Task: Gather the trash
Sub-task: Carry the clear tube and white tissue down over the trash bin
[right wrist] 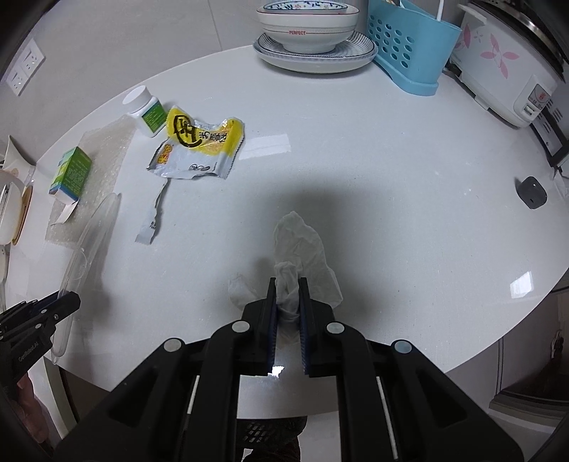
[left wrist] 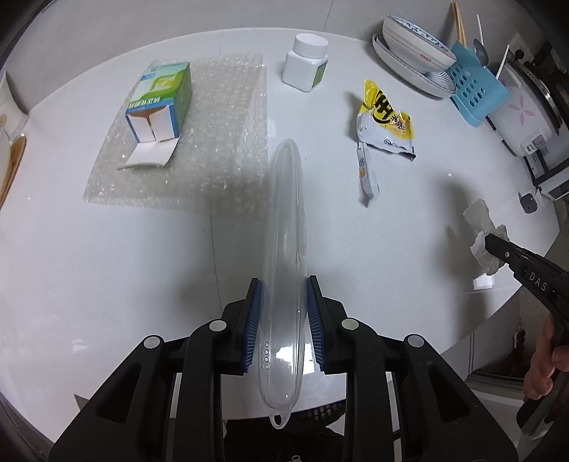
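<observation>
My left gripper (left wrist: 283, 284) is shut on a clear plastic lid (left wrist: 284, 227), held on edge above the white table (left wrist: 106, 266). My right gripper (right wrist: 287, 284) is shut on a crumpled white tissue (right wrist: 302, 245) that still touches the table; it also shows in the left wrist view (left wrist: 485, 234). A torn yellow and white snack wrapper (right wrist: 199, 145) lies left of centre, with its torn strip (right wrist: 151, 220) below it. An open green and white carton (left wrist: 156, 103) lies on a sheet of bubble wrap (left wrist: 213, 142). A white pill bottle (left wrist: 306, 64) stands behind.
Stacked bowl and plates (right wrist: 309, 32), a blue utensil basket (right wrist: 409, 46) and a white rice cooker (right wrist: 505, 67) stand along the back right. A small grey object (right wrist: 531, 192) sits near the right edge. A black mesh bin (right wrist: 263, 431) shows below the table's front edge.
</observation>
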Available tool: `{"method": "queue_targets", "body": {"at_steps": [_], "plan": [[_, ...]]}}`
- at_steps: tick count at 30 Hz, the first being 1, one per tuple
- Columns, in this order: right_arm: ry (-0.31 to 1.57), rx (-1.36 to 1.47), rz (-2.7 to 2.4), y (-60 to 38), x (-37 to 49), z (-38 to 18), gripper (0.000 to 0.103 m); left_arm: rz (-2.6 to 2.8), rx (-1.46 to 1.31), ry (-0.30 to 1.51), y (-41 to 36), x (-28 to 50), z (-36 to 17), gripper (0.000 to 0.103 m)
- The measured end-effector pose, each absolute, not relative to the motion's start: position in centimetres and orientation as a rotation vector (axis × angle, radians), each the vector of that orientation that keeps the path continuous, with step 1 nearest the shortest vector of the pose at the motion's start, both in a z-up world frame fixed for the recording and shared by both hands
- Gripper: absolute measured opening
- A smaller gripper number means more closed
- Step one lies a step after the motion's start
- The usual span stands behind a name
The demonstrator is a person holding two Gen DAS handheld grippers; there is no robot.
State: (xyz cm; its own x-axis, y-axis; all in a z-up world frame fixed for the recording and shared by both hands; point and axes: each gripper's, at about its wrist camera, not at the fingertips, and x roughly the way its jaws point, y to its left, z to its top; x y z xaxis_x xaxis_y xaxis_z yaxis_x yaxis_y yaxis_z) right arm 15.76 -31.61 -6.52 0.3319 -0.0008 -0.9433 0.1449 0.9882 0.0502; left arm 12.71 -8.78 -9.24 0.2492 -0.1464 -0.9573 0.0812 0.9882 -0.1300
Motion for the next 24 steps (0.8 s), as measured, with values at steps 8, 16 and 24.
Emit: {"method": "queue_targets", "body": {"at_steps": [8,16,24], "plan": [[1.200,0.097,-0.069,-30.3,13.8,-5.1,0.009,-0.165,-0.067,1.289,-9.3,10.7,-8.1,0.025],[1.162,0.106,-0.050,-30.1,11.6,-3.7,0.010,-0.179,-0.070,1.274,-9.7,8.6,-7.4,0.024],[1.144,0.112,-0.028,-30.0,9.3,-3.2,0.010,-0.187,-0.081,1.245,-10.2,6.3,-6.6,0.024]]}}
